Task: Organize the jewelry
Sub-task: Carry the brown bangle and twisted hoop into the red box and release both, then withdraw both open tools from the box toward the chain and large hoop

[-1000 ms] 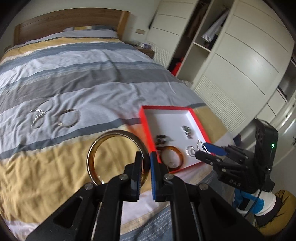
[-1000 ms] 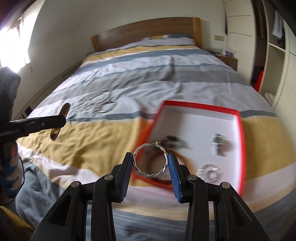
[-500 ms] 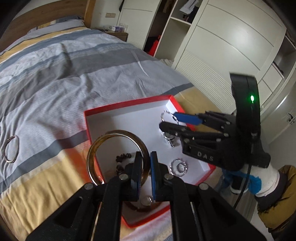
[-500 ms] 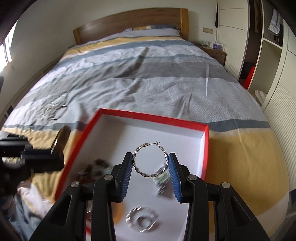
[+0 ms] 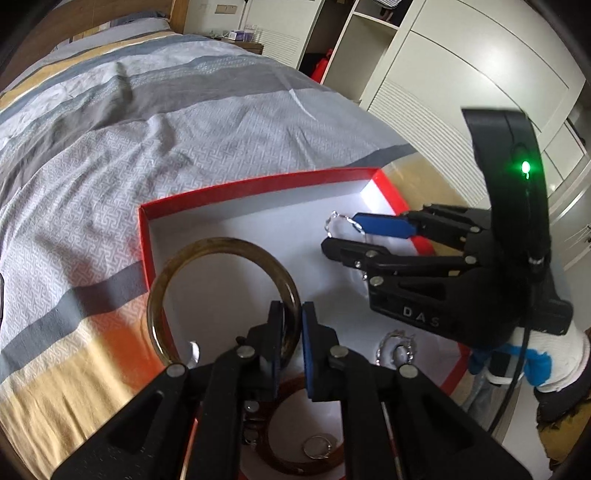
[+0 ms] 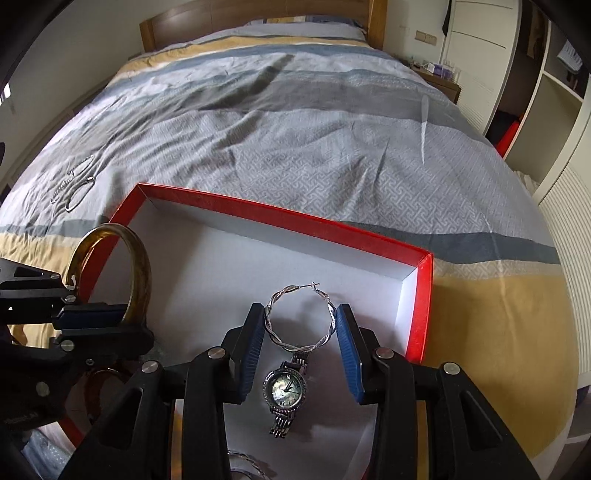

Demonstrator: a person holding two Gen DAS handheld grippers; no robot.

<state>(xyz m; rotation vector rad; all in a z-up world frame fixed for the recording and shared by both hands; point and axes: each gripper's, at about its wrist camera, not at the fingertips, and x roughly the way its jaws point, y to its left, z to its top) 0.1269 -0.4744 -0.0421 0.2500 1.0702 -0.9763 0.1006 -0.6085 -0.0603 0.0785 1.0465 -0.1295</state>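
Amber bangle [image 5: 221,295] clamped by its rim in the left claw [image 5: 291,343], pads tight on the band, and it now hangs over the near-left corner of the red box [image 5: 258,184], where a second ago it was out over the yellow stripe of the bed [image 5: 184,129]. Both hands have swung in and dropped: the box, off to the side and small a moment back, now fills the lower half of each view. Right claw [image 6: 299,332] comes in alongside, gripping the twisted silver hoop earring [image 6: 301,317] edge to edge between its blue pads, the hoop poised above the white floor of the box. That puts both pieces over their destination, so by the look of it the release is the next call.

Down below, the floor is already busy. A silver watch [image 6: 284,395] lies directly under the hoop, face up, strap running toward the camera. An orange-brown bangle [image 5: 295,435] sits beneath the left claw with a small ring [image 5: 317,446] inside it, and a sparkly silver piece [image 5: 397,347] lies just to its right. Dropping straight down risks landing on those; the far half of the box looks bare and would be the safer spot.

Further out, on the grey stripes beyond the box, more silver jewelry [image 6: 74,184] waits, well apart from everything, and past that the wooden headboard [image 6: 258,22] and white wardrobe [image 5: 461,74]
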